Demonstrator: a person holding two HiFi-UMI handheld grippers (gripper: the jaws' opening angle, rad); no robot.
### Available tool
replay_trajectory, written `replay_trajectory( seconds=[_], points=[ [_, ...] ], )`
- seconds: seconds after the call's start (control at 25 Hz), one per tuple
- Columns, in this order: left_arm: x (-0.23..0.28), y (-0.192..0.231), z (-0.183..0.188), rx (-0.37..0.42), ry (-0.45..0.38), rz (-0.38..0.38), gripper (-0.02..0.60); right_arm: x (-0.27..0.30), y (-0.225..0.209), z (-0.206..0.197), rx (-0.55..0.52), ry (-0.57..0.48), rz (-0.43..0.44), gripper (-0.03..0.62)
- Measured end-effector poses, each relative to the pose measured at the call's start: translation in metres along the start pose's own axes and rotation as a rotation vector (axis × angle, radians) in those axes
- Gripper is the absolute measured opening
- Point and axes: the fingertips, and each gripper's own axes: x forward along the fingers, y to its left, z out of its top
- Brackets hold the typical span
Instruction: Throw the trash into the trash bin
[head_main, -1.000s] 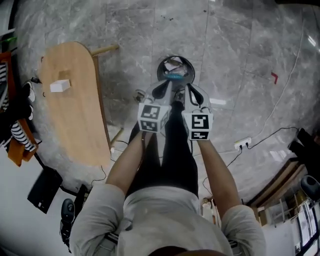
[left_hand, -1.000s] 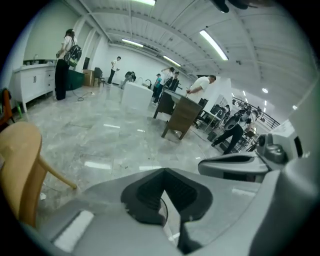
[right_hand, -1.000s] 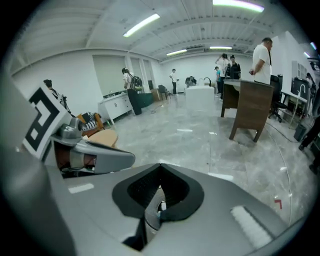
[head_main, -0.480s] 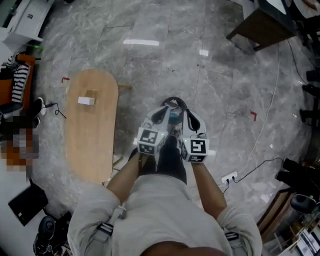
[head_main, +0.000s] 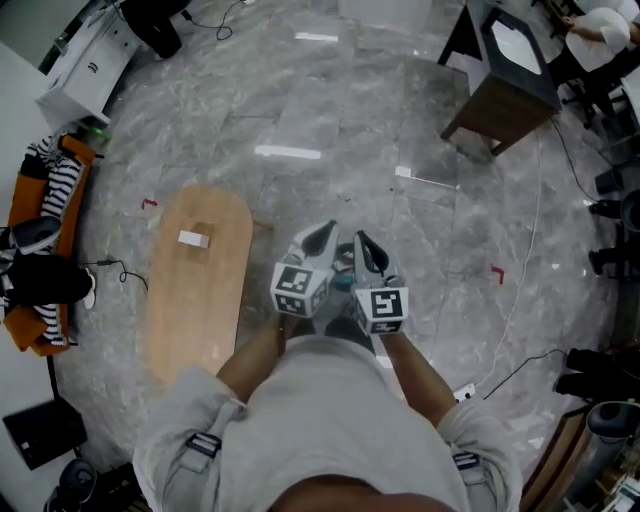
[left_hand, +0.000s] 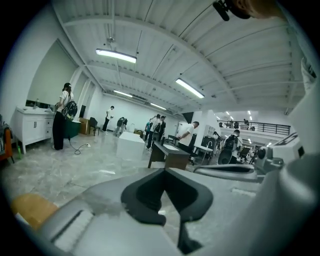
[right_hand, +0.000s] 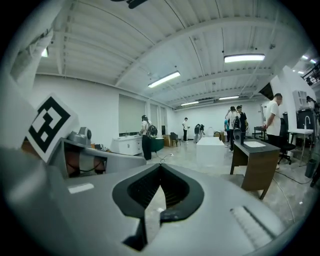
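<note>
the floor (head_main: 330, 110) is grey veined stone tile, polished and glossy with lamp glare. the oval table (head_main: 195, 300) is pale wood, smooth and matt. the left gripper (head_main: 322, 238) and right gripper (head_main: 362, 243) have matt grey plastic shells; the right one's pads (right_hand: 175, 192) look black, ribbed and rubbery. the person's shirt (head_main: 320, 420) is grey cloth. the cabinet (head_main: 495, 105) is dark wood.

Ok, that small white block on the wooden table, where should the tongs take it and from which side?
Probably from straight above, closing across its narrower width. The white block lies flat on the wooden table, low and rectangular, with its top exposed. The left tongs, nearer that side, are shut and would need opening first.
</note>
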Motion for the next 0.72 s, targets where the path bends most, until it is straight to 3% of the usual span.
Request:
replay_trajectory(
  seconds=[0.16, 0.44, 0.6, 0.72],
  points=[
    [-0.005, -0.006, 0.007, 0.071, 0.002, -0.022, 0.018, 0.000, 0.005, 0.011, -0.019, -0.012, 0.006, 0.008],
    [0.003, -0.013, 0.028, 0.091, -0.055, -0.028, 0.018, -0.002, -0.004, 0.029, -0.043, -0.041, 0.011, 0.008],
    [0.000, -0.014, 0.024, 0.075, -0.047, -0.001, 0.018, -0.005, -0.003, 0.029, -0.048, -0.043, 0.037, 0.008],
    [-0.008, -0.008, 0.027, 0.063, -0.075, 0.060, 0.018, -0.005, 0.004, 0.026, -0.047, -0.043, 0.077, 0.008]
  ],
)
